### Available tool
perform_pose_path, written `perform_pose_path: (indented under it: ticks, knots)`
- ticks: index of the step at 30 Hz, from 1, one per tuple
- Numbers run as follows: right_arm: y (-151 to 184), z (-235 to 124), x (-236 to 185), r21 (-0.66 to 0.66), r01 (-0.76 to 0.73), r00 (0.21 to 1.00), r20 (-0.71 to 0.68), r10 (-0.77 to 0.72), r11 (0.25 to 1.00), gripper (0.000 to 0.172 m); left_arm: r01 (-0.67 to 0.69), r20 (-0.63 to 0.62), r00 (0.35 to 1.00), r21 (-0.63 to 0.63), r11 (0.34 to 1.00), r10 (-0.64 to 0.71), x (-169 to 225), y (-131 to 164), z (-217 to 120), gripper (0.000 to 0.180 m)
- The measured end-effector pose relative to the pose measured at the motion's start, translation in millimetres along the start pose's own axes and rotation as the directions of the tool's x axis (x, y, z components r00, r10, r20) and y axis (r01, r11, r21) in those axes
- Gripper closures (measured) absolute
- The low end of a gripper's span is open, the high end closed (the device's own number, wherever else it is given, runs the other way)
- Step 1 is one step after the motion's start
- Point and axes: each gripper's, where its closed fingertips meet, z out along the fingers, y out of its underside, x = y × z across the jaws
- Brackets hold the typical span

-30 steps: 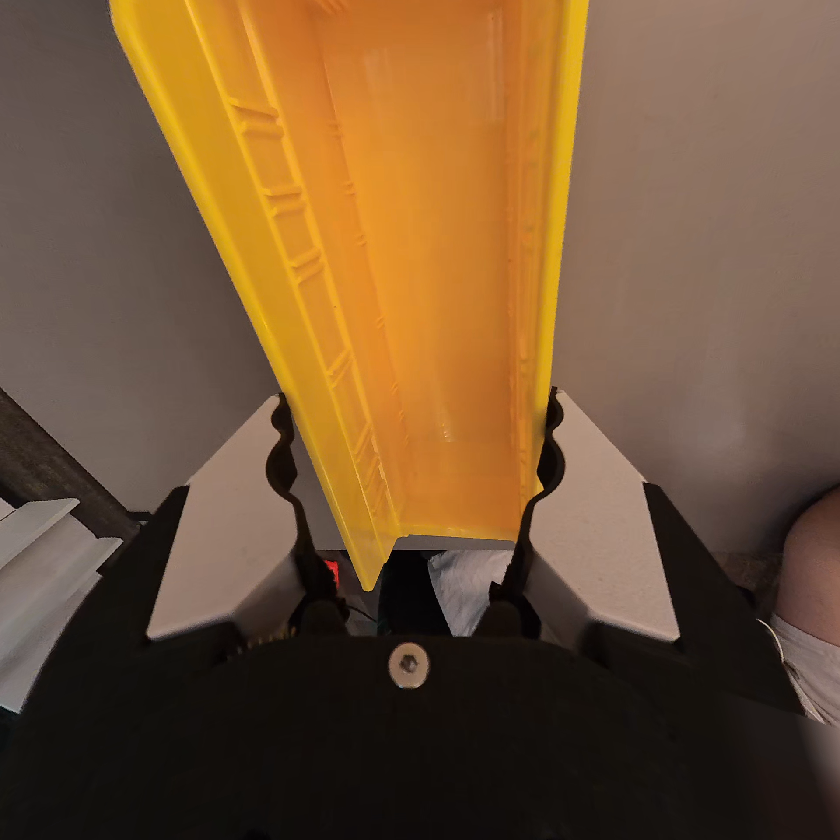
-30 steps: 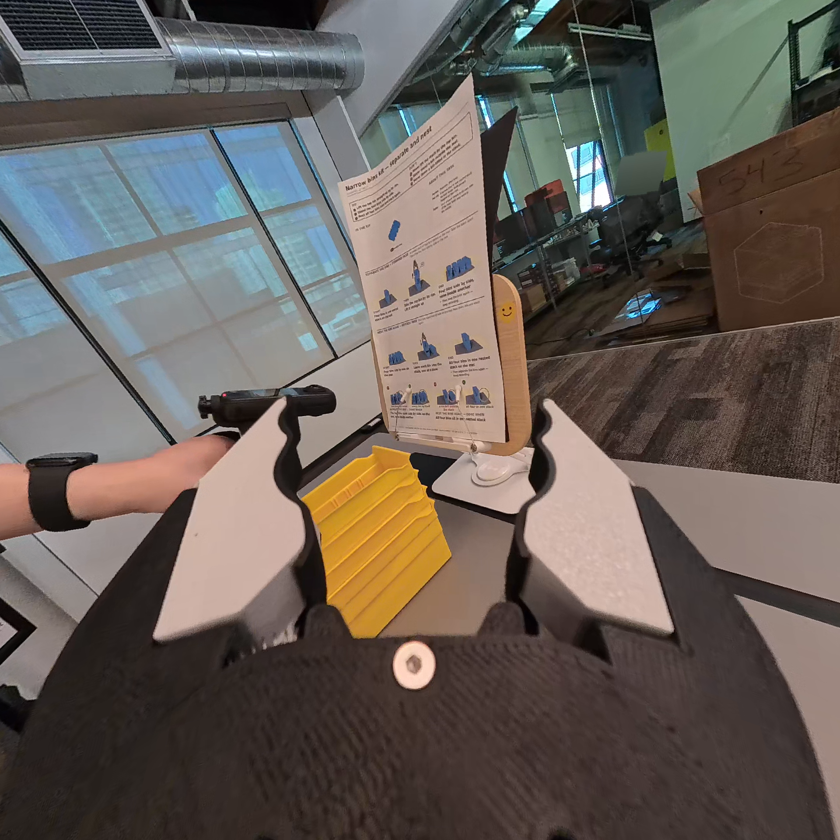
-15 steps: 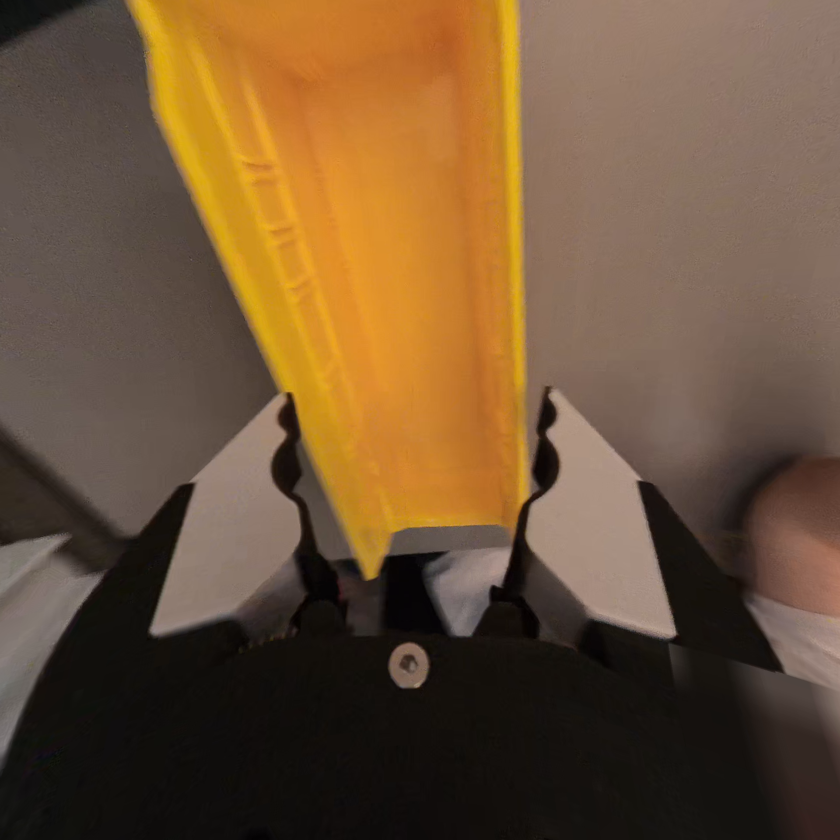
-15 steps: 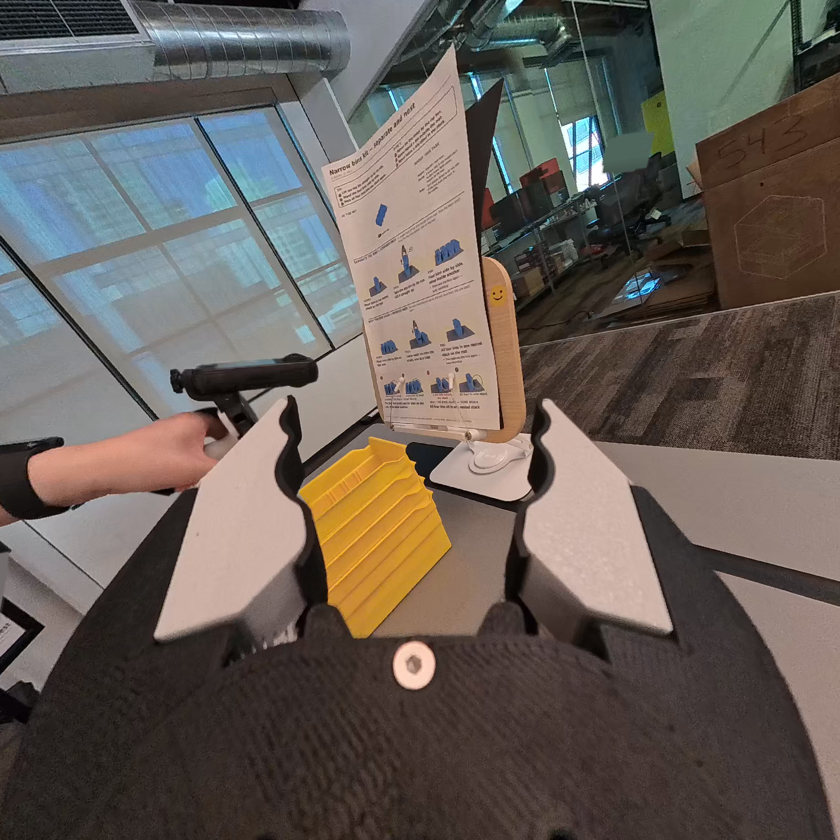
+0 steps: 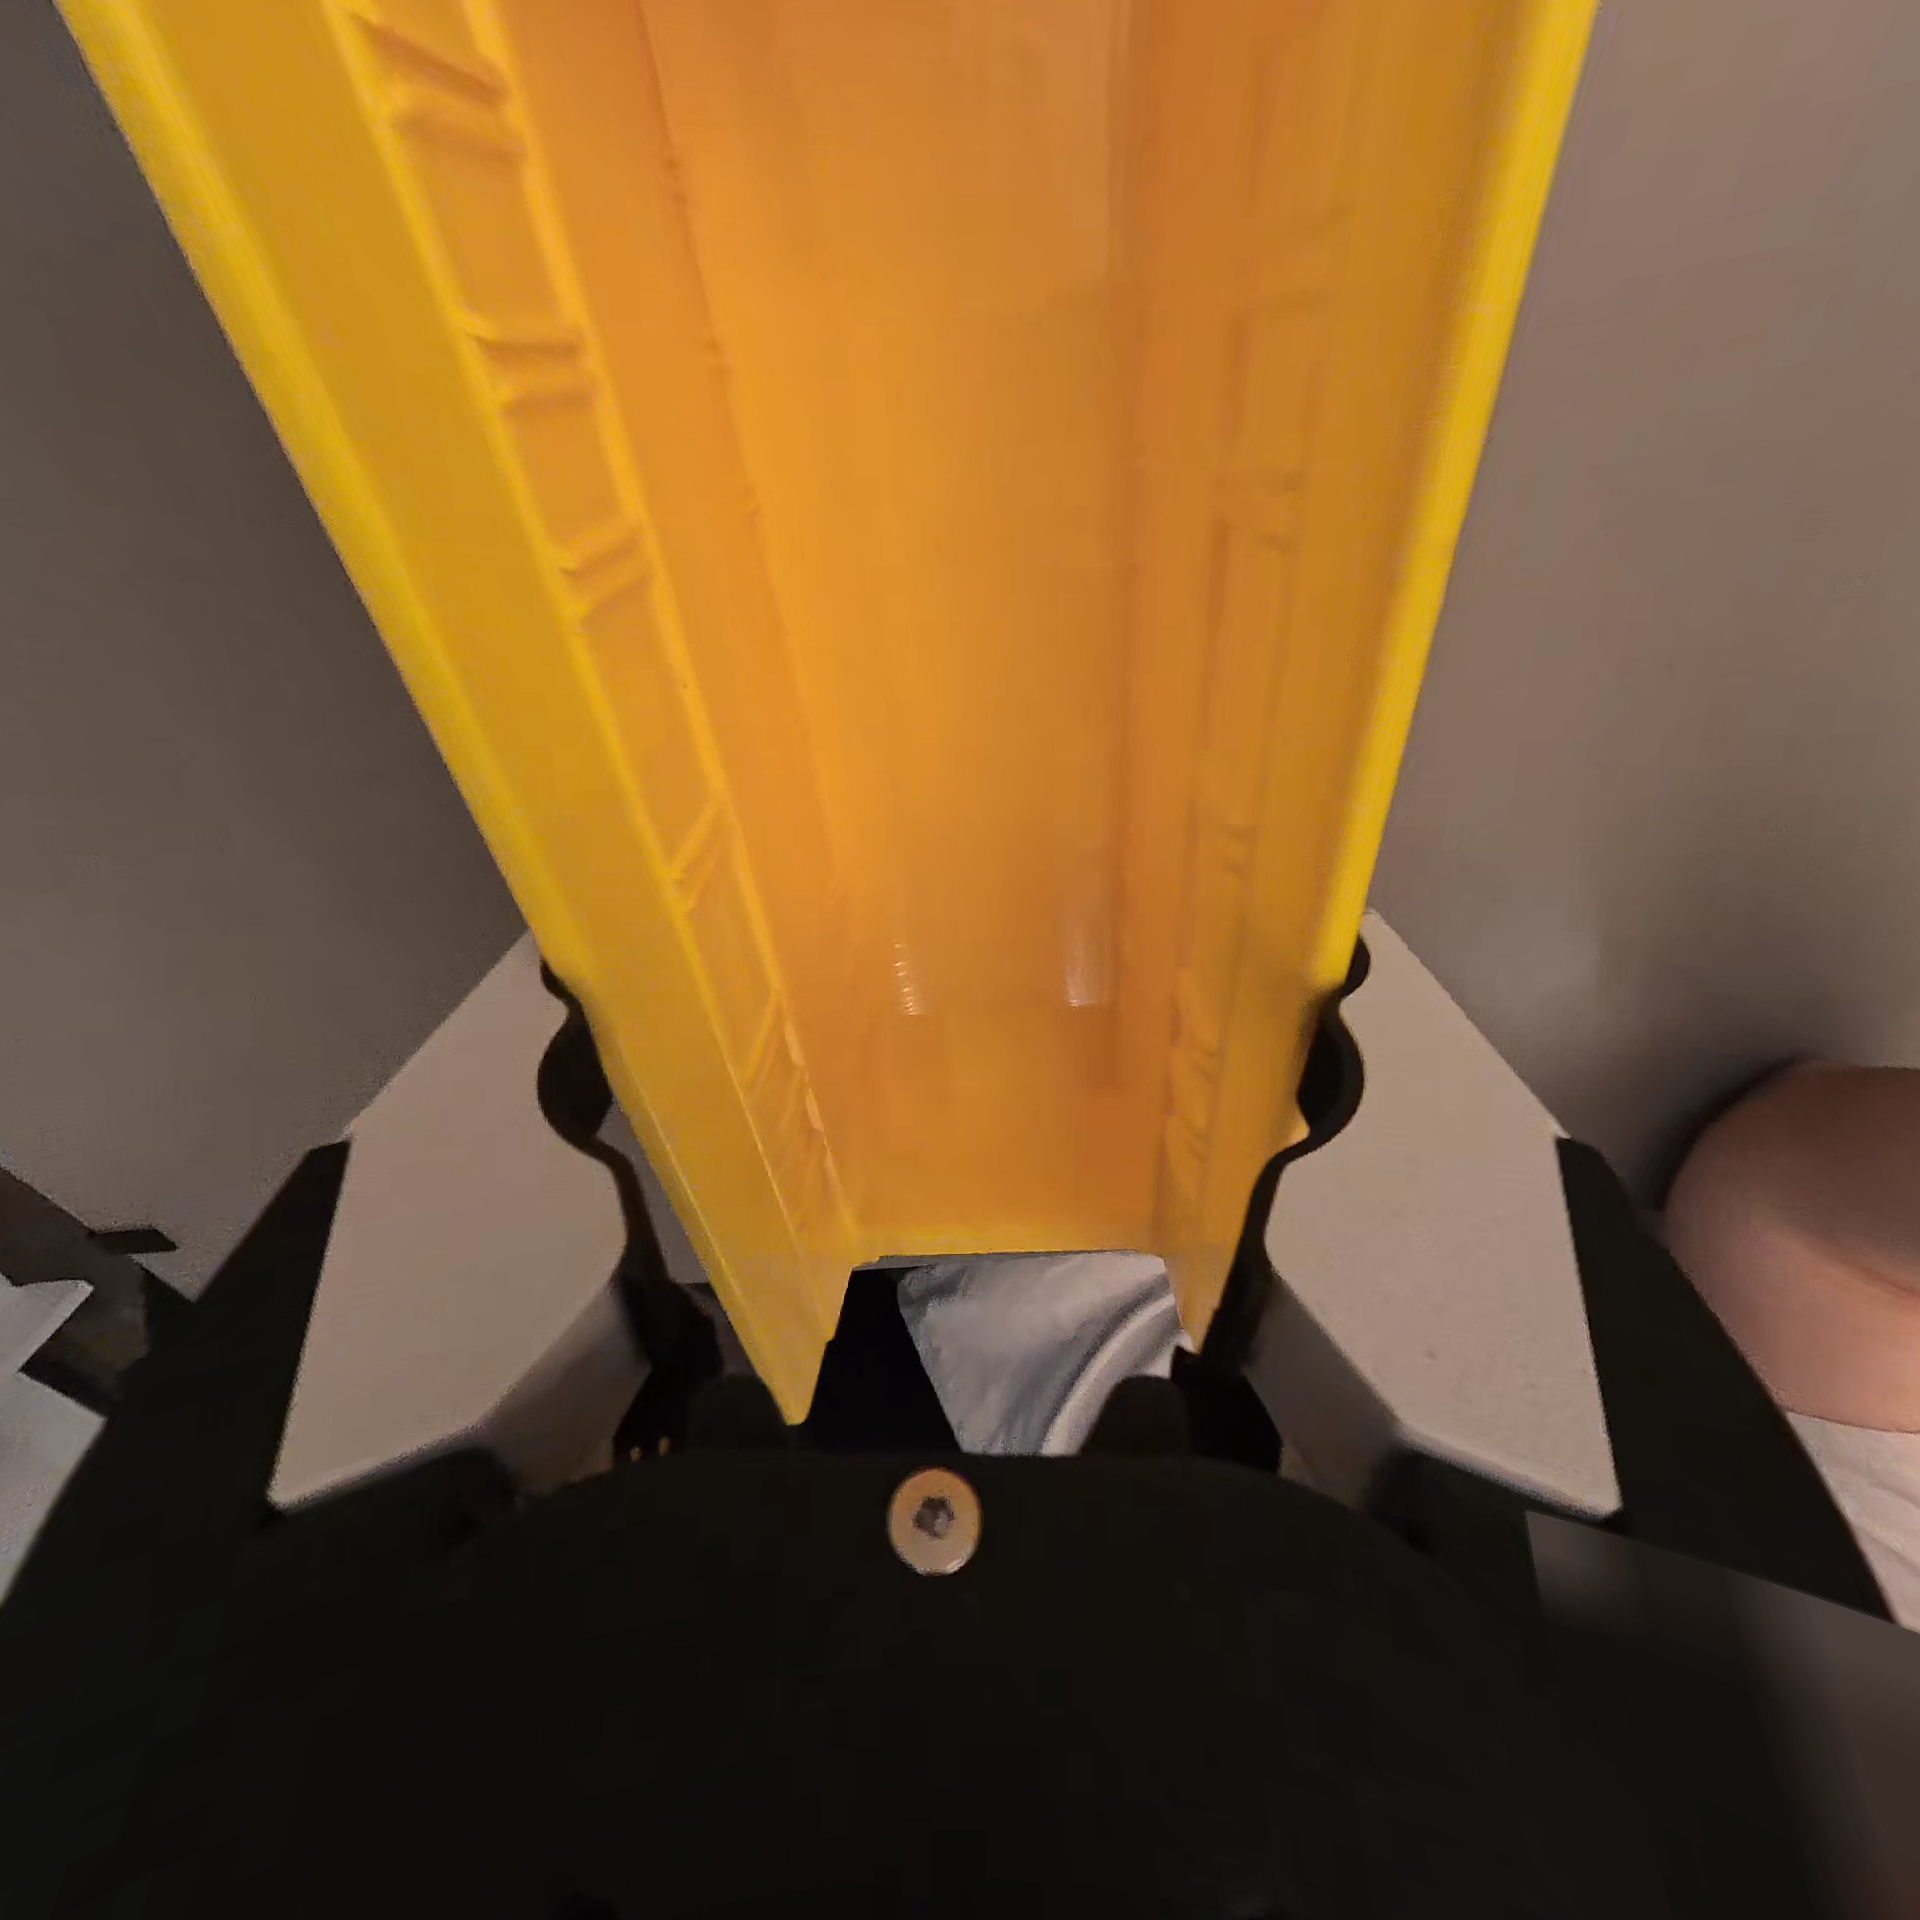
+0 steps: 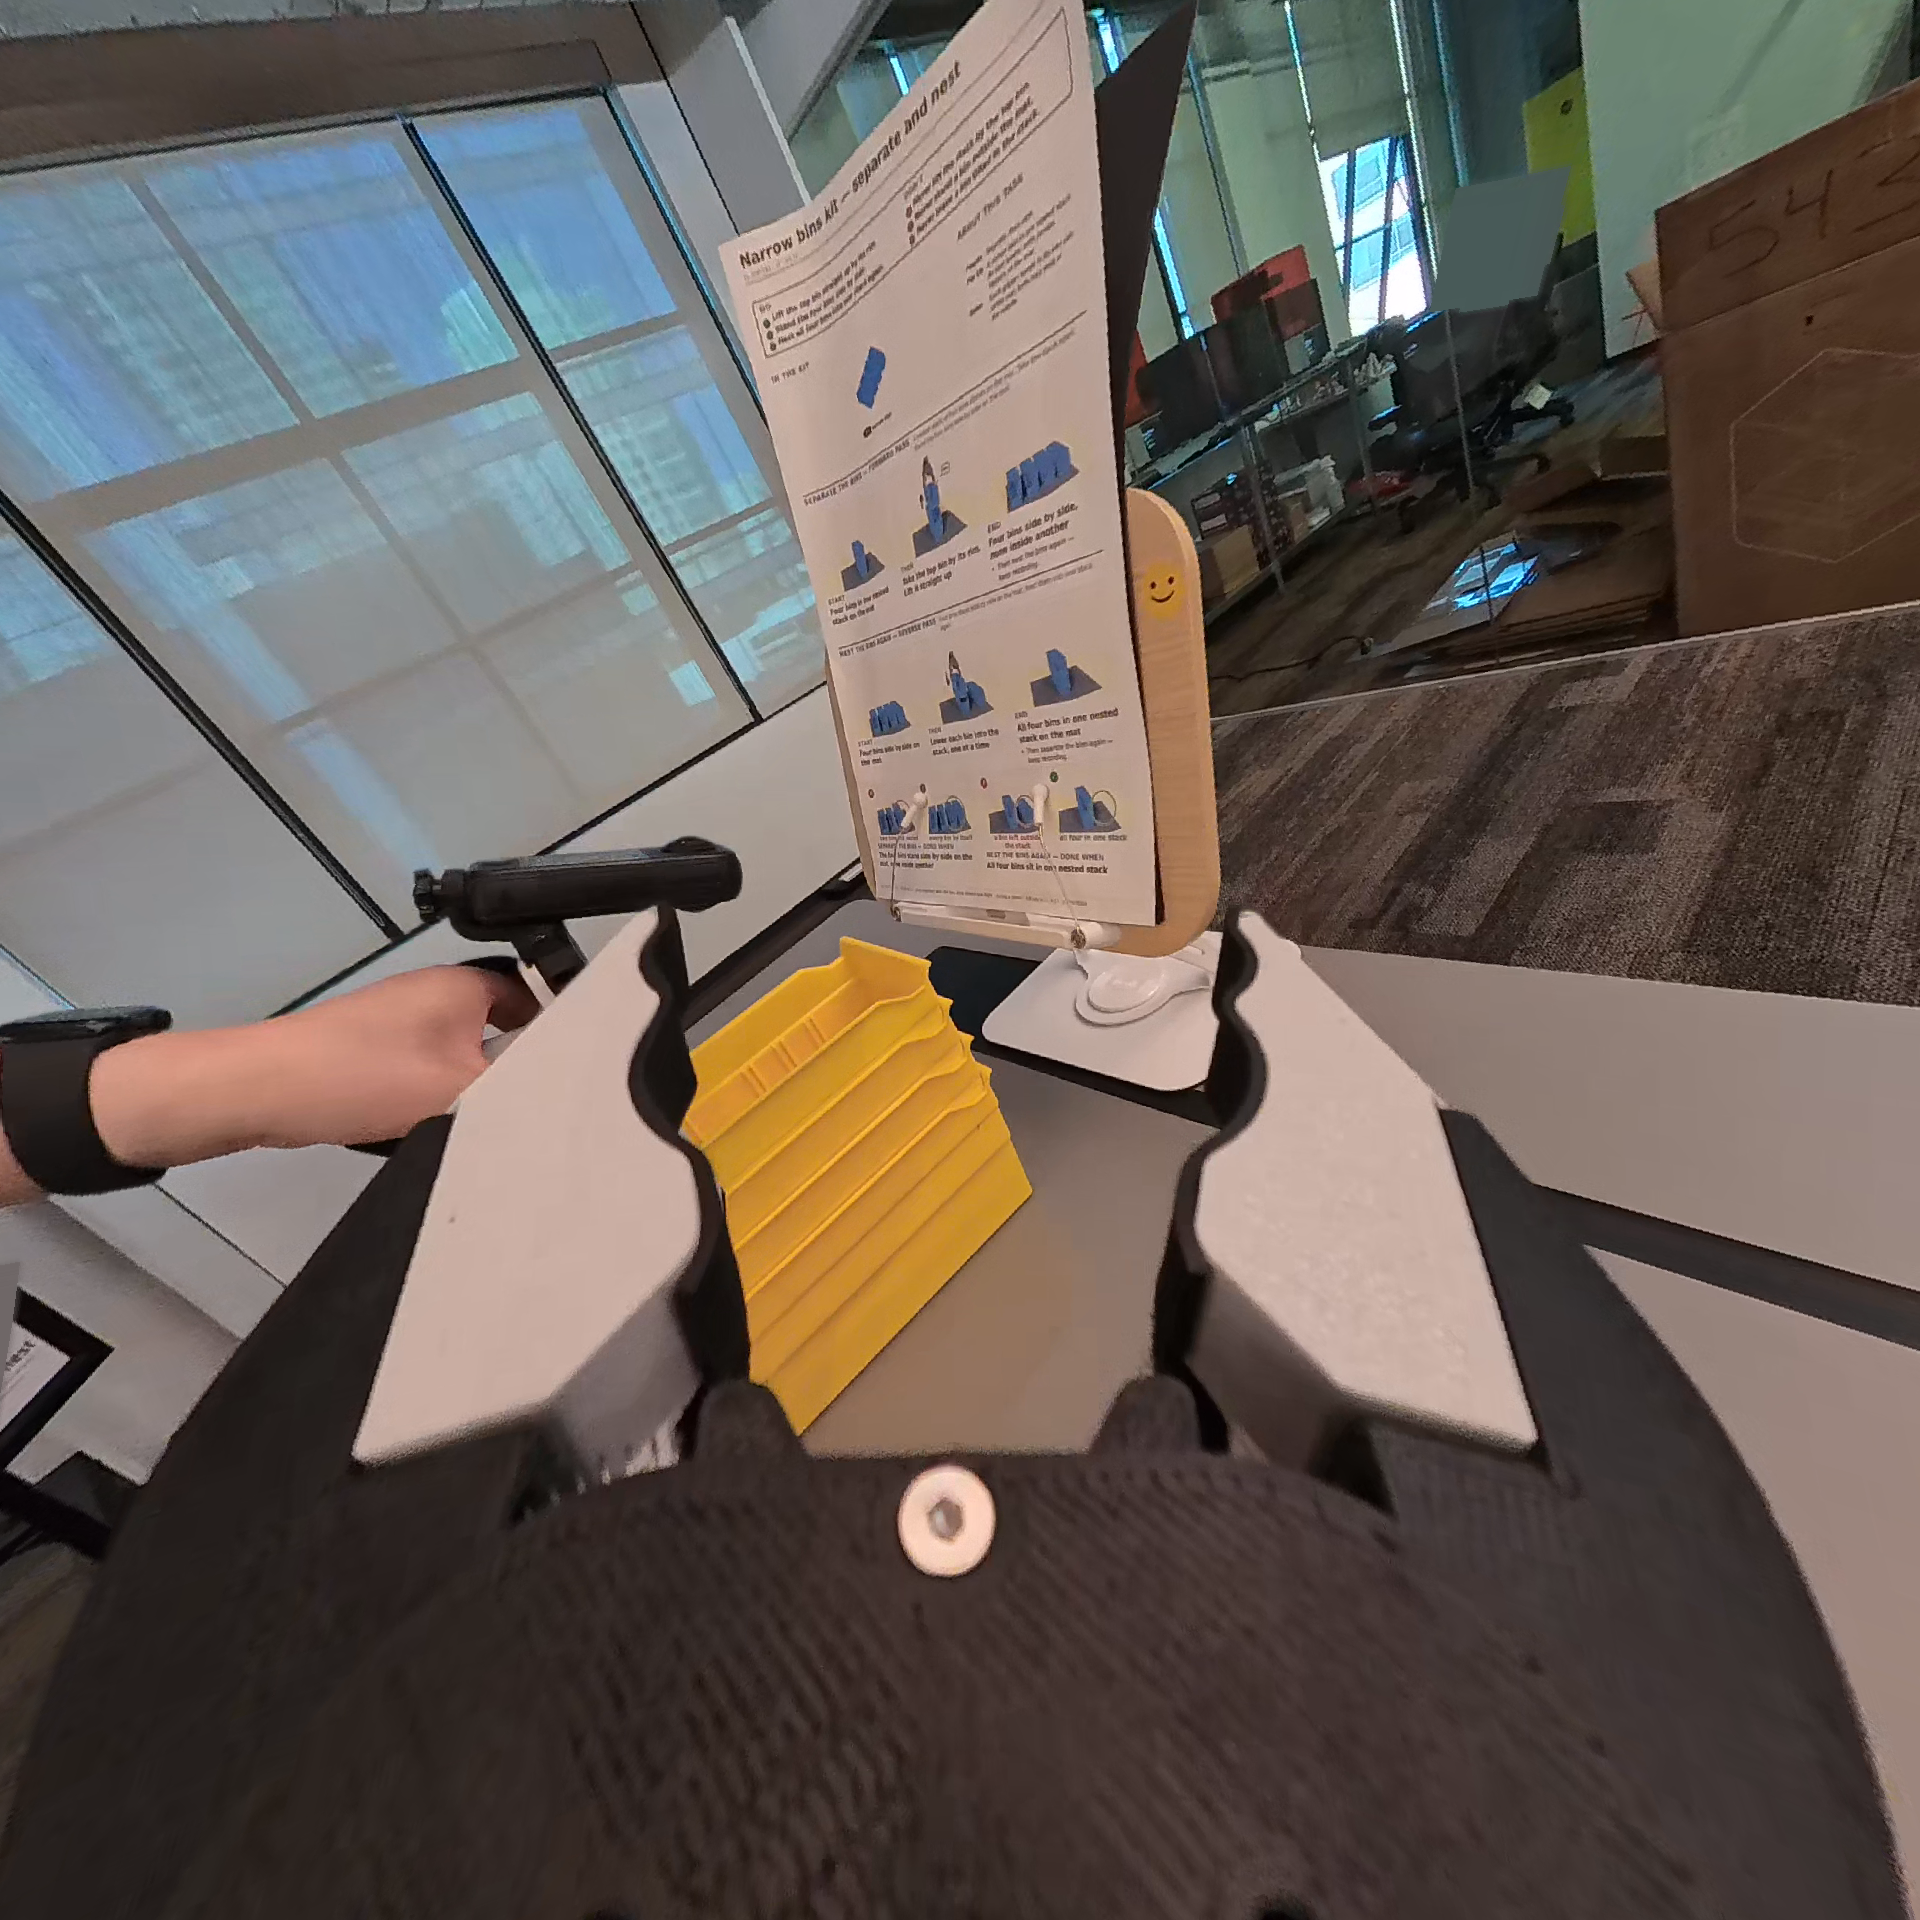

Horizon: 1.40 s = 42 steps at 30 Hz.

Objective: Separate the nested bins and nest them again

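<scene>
In the left wrist view a yellow bin (image 5: 966,582) ran lengthwise from the upper edge of the frame down between the left gripper (image 5: 951,997), its open inside facing the camera and its near end low in the frame, close to the gripper's body. The jaws stood wide, one on either side of the bin; the right fingertip (image 5: 1351,997) lay against the bin's rim and the left one (image 5: 566,1029) sat just beside its ribbed outer wall, though whether they pressed could not be told. Behind it was only grey worktop (image 5: 208,623). The right wrist view showed what the first did not: a nested stack of yellow bins (image 6: 862,1122) standing on the worktop, seen at mid-frame between the wide-apart, bare jaws of the right gripper (image 6: 940,1023) but well beyond them, an instruction sheet (image 6: 966,499) on a stand (image 6: 1132,1018) behind, and a hand (image 6: 384,1049) at the left edge.
</scene>
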Motion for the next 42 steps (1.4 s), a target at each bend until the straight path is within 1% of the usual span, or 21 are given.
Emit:
perform_pose_path:
  ticks: [3,14,35,42]
  knots:
    - [3,3,2,-0.011,-0.003,1.000,-0.004,0.003,1.000,0.071,-0.002,-0.005,1.000,0.002,1.000,0.002,0,-1,-2,0.053]
    - [6,6,2,-0.028,-0.005,1.000,0.000,0.005,1.000,0.073,-0.003,0.027,1.000,-0.018,1.000,0.003,-1,0,-5,0.065]
    - [10,8,4,-0.045,-0.015,1.000,0.003,0.015,0.999,0.074,-0.034,0.034,0.999,-0.060,0.998,0.036,3,4,-11,0.070]
    - [11,9,5,-0.049,-0.018,1.000,0.001,0.018,0.999,0.074,-0.033,0.038,0.999,-0.046,0.998,0.035,3,2,-22,0.071]
